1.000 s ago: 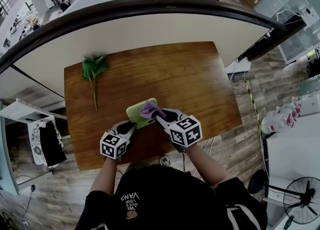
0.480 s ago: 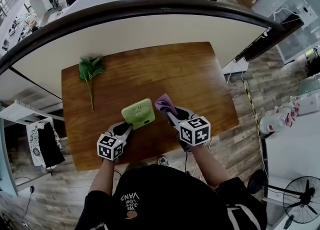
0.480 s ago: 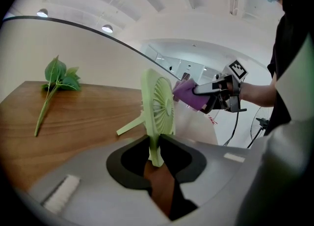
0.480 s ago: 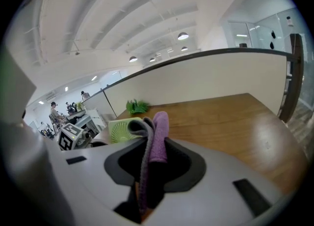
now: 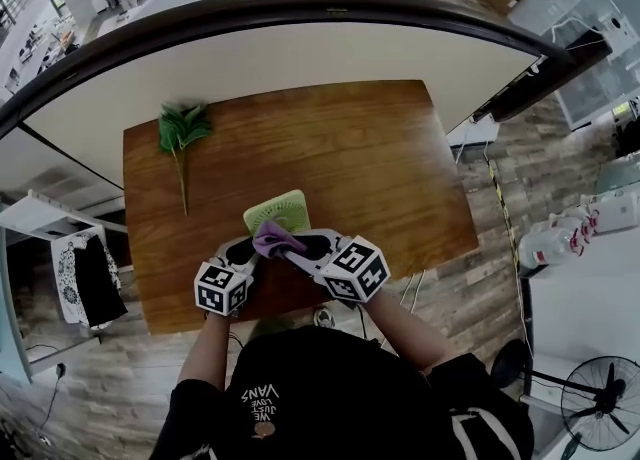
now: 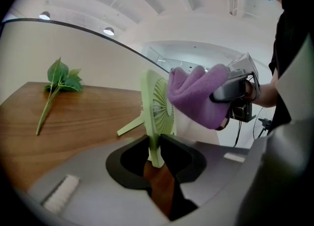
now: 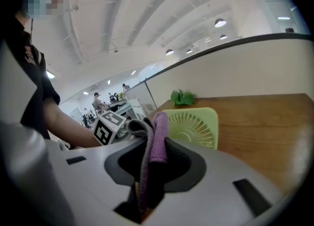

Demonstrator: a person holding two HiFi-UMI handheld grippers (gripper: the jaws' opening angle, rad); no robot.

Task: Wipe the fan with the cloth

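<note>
A small light-green fan [image 5: 277, 214] stands on the wooden table [image 5: 380, 158], propped on its stand. My left gripper [image 5: 250, 249] is shut on the fan's lower edge; in the left gripper view the fan [image 6: 156, 107] sits upright between the jaws of that gripper [image 6: 156, 145]. My right gripper [image 5: 293, 245] is shut on a purple cloth [image 5: 277, 241], which lies against the fan's near side. In the left gripper view the cloth [image 6: 195, 95] bulges beside the grille. In the right gripper view the cloth [image 7: 157, 139] hangs between the jaws of the right gripper [image 7: 154, 147], with the fan [image 7: 194, 126] just behind.
A green leafy sprig [image 5: 182, 138] lies at the table's far left corner. The table's near edge [image 5: 300, 313] runs just below both grippers. A white counter [image 5: 590, 298] and a standing floor fan [image 5: 600, 403] are off to the right.
The right gripper swung out to the right with the cloth, then came back left onto the fan's near side. The left gripper kept its hold and stayed put.
</note>
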